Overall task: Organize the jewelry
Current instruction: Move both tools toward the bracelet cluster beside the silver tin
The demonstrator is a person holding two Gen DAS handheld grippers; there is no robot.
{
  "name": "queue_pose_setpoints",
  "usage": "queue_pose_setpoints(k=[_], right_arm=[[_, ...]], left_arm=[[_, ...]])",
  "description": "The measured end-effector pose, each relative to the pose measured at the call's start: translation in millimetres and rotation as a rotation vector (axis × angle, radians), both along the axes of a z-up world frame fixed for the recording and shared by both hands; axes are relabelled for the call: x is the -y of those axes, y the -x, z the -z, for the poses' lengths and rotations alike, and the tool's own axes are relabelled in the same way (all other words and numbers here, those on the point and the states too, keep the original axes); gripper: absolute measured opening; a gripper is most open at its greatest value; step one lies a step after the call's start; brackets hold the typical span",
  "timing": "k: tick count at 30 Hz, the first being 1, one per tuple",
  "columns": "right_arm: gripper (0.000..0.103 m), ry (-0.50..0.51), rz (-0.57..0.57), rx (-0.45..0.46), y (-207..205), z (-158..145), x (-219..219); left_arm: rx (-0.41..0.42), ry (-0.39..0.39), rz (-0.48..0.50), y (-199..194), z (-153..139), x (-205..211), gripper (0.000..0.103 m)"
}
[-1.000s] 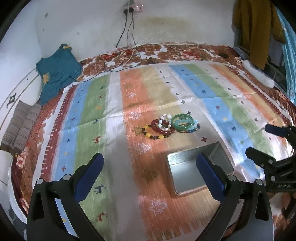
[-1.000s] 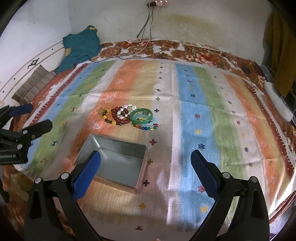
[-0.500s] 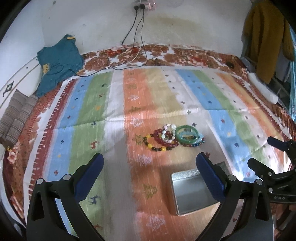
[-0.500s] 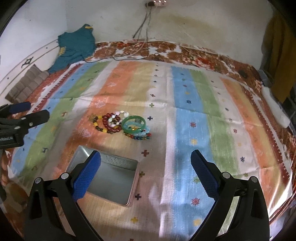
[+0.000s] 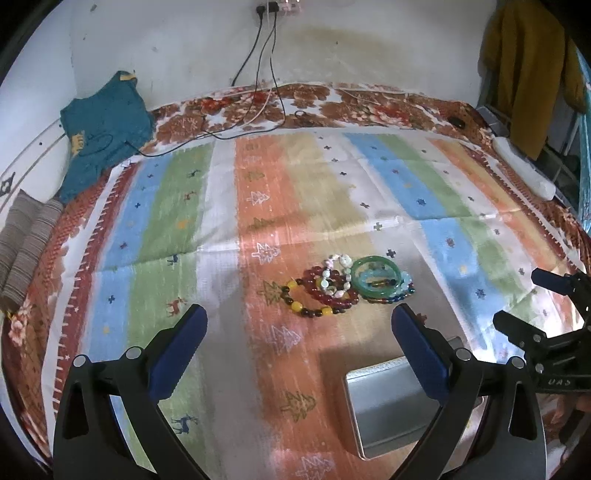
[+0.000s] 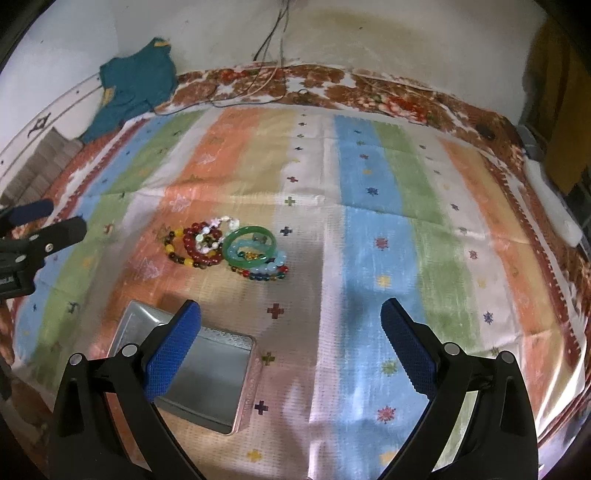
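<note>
Here the left gripper (image 5: pixel 297 332) hovers with fingers spread wide and empty; ahead, the heaped bracelets (image 5: pixel 347 286) lie on the striped bedspread (image 5: pixel 166 229) beside the open metal tin (image 5: pixel 391 402), probably their destination; the right gripper (image 6: pixel 291 332) gapes empty too.

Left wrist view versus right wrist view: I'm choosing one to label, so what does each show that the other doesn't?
Only the left wrist view shows the wall socket and the right gripper. Only the right wrist view shows the left gripper. Both share the bracelet pile, green bangle, empty metal tin, striped cloth and teal garment.
</note>
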State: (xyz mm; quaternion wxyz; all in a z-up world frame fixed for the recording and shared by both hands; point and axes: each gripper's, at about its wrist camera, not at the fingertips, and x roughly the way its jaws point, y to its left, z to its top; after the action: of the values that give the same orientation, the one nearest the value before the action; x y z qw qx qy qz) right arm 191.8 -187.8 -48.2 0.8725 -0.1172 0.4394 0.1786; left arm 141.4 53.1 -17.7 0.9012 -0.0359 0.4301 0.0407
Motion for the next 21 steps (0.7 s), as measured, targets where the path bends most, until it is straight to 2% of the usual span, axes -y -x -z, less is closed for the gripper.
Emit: queue_pose_setpoints(k=[5, 11, 21], right_arm=[[0.099, 0.013, -0.037, -0.011, -7.4, 4.1, -8.8], [0.099, -0.043, -0.018, -0.075, -26.8, 12.4, -7.0], [0.099, 0.033, -0.009, -0.075, -43.2, 19.3, -19.5]], left_arm=[[-0.031, -0.040, 0.004, -14.2, 8.3, 2.4, 0.097], [-0.083, -0.047, 0.018, -34.8, 17.9, 1.6, 0.097], [-0.124, -0.071, 0.024, -58.1, 27.3, 2.0, 0.097]])
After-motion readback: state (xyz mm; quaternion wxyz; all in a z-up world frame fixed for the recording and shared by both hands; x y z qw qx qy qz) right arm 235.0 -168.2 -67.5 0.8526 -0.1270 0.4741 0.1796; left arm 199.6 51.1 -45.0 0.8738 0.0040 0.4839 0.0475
